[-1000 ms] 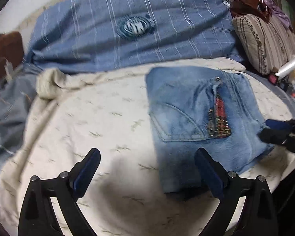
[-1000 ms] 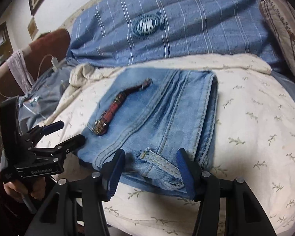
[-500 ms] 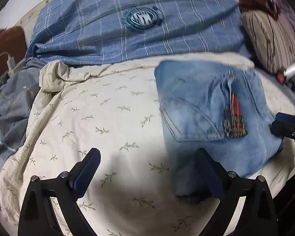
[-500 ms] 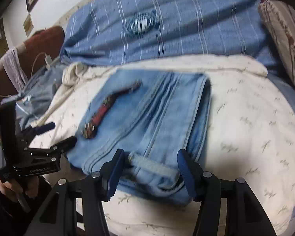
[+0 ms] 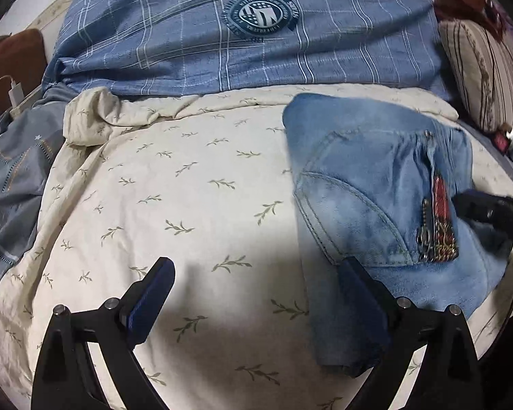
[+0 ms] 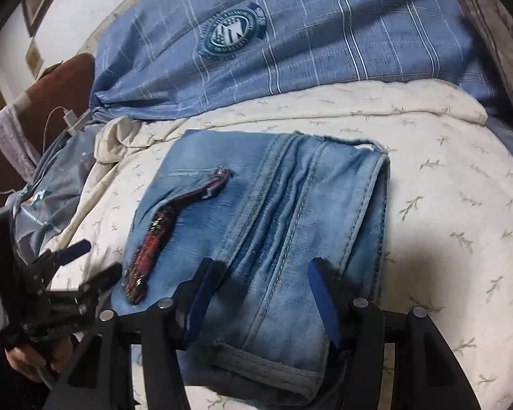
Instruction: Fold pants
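Light blue denim pants lie folded into a compact rectangle on the cream leaf-print bedsheet. A red plaid strap with a metal chain lies across their top. In the right wrist view the pants fill the middle, strap at left. My left gripper is open, its right finger over the pants' near left edge, holding nothing. My right gripper is open with its jaws on either side of the pants' near hem. Whether it touches the cloth I cannot tell.
A blue plaid duvet with a round crest is heaped at the back. A striped pillow lies at the right. Grey-blue bedding and a white charger cable are at the left.
Both grippers have moved forward toward the pants, which look larger in each view. The right gripper's jaws now reach further over the near hem. The pants stay folded in place.
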A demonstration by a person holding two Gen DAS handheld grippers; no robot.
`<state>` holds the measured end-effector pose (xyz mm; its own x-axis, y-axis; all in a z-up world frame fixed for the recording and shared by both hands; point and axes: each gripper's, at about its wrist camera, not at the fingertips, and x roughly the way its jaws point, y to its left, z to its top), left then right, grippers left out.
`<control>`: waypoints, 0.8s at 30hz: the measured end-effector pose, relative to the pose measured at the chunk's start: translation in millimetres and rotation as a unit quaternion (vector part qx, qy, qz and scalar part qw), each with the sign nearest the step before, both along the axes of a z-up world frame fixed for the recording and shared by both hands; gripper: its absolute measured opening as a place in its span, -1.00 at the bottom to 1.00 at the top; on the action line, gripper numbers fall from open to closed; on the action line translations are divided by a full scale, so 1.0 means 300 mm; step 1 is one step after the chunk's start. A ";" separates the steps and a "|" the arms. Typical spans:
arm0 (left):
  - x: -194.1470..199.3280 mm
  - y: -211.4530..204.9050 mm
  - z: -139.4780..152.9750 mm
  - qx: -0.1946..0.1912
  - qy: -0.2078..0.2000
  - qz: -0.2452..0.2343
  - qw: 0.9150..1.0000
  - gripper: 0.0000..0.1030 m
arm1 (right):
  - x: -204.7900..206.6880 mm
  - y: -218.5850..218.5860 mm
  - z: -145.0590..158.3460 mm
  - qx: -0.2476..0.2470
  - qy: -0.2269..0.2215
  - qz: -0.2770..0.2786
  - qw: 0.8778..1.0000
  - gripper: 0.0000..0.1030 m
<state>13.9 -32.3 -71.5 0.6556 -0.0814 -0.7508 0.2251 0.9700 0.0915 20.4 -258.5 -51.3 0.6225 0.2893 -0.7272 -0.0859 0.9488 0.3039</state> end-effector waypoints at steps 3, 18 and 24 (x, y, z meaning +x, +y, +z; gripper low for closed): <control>0.000 0.012 0.005 -0.010 0.001 0.001 1.000 0.88 | -0.008 -0.009 0.000 0.008 0.002 0.000 1.000 0.18; 0.030 0.146 0.013 -0.167 0.062 0.018 0.984 0.88 | -0.115 -0.265 -0.003 0.153 0.016 -0.048 0.987 0.23; 0.085 0.158 -0.028 -0.252 0.118 0.031 0.960 0.88 | -0.111 -0.307 -0.048 0.206 0.050 -0.050 0.976 0.30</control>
